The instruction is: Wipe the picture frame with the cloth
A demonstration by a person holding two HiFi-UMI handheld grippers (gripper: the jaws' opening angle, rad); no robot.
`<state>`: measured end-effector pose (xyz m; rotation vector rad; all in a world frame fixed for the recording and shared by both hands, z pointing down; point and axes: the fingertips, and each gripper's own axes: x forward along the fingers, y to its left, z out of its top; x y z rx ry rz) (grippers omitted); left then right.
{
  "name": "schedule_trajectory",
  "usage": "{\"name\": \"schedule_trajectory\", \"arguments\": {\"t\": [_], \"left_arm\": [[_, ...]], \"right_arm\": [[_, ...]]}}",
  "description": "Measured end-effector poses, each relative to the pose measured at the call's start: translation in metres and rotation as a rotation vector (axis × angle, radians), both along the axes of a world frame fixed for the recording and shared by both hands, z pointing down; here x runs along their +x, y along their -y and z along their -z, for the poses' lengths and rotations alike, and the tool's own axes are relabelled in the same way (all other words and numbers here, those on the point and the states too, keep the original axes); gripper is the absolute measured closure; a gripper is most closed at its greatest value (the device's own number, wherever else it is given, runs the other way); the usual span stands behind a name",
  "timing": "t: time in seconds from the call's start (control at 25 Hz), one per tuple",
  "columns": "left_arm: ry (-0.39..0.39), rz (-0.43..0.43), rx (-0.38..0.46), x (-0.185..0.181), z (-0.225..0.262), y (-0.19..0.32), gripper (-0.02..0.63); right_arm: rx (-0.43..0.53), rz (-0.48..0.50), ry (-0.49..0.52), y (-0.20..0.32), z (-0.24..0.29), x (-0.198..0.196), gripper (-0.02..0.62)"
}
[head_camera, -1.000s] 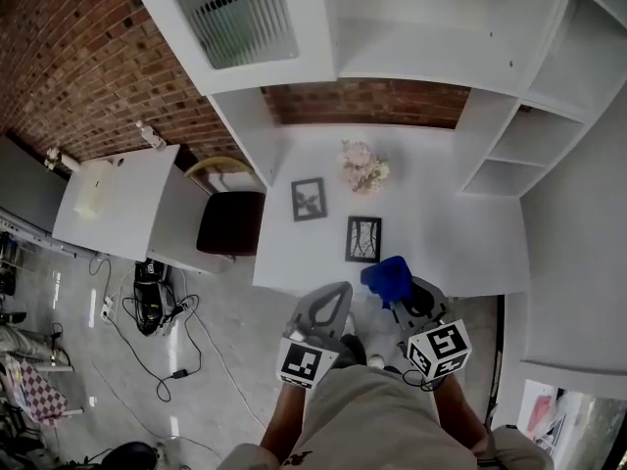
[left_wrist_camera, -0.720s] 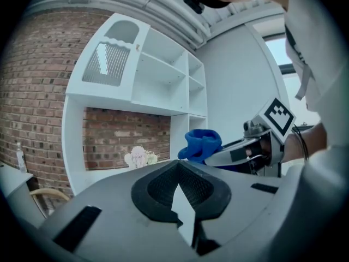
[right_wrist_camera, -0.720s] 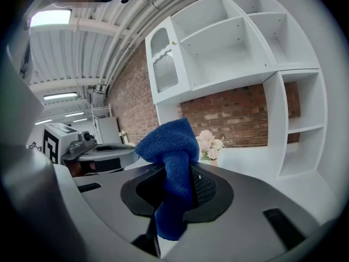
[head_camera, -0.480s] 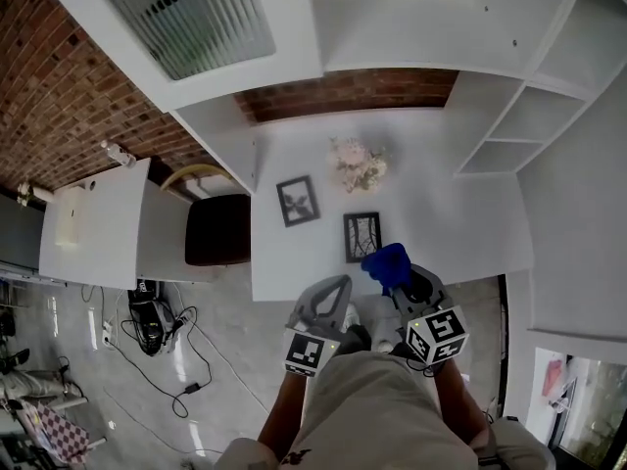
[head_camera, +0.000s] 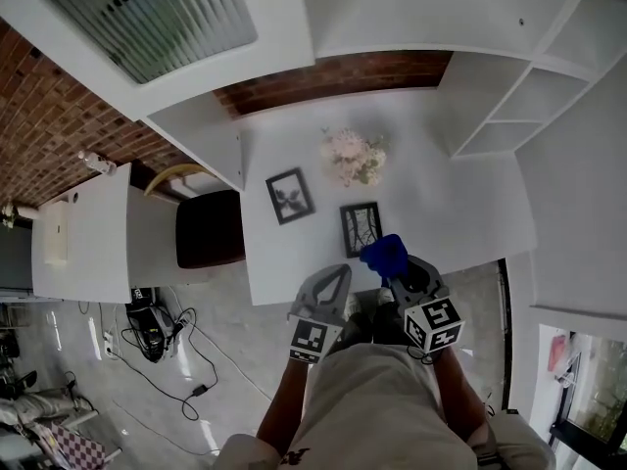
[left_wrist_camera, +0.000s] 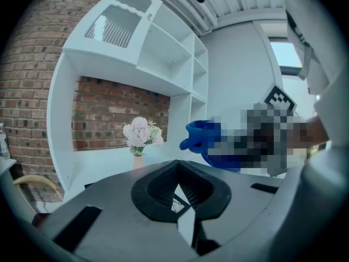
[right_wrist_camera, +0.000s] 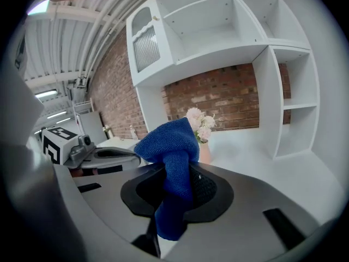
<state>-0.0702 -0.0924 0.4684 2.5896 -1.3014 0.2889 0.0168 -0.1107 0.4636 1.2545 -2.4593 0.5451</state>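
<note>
The right gripper (head_camera: 398, 270) is pinching a blue cloth (head_camera: 386, 254). In the right gripper view the cloth (right_wrist_camera: 173, 162) looks soft and fuzzy. It is folded into a fat lump on top, and a long strip runs down between the jaws, which press on it from both sides. The bottom end of the strip goes under the gripper's grey body and is hidden.

The left gripper (head_camera: 343, 274) is pressed together and holds nothing. Its black ribbed pads (left_wrist_camera: 192, 185) meet at the tip, with only a small three-cornered hole between them.

The surface (head_camera: 451, 213) is flat, smooth and white. Two frames lie on it. The near picture frame (head_camera: 361, 228) is a thin dark rectangle, and the cloth sits just at its lower right corner — I cannot tell if they touch. The far picture frame (head_camera: 290, 195) is also dark, turned a little crooked, and well apart from both grippers. The pictures inside are too small to make out.

A bunch of pale, puffy flowers (head_camera: 355, 157) stands behind the frames. White shelves (head_camera: 509, 96) and a red brick wall (head_camera: 333, 76) are at the back. A dark brown chair (head_camera: 209, 228) is tucked beside the surface, with part of it hidden.
</note>
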Motion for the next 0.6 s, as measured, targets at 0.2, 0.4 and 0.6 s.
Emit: {"name": "schedule_trajectory", "arguments": {"t": [0.2,0.4,0.6], "left_arm": [[0.026,-0.009,-0.041,0.0,-0.031,0.012,0.608],[0.04,-0.011,-0.075,0.002,-0.054,0.021,0.609],[0.068,-0.02,-0.106,0.005,-0.079,0.028,0.609]], "right_arm": [[-0.033,-0.014,-0.019,0.008,-0.021,0.003,0.52],[-0.063,-0.01,-0.027,0.016,-0.041,0.004,0.52],[-0.098,0.005,-0.038,0.022,-0.065,0.002,0.518]]}}
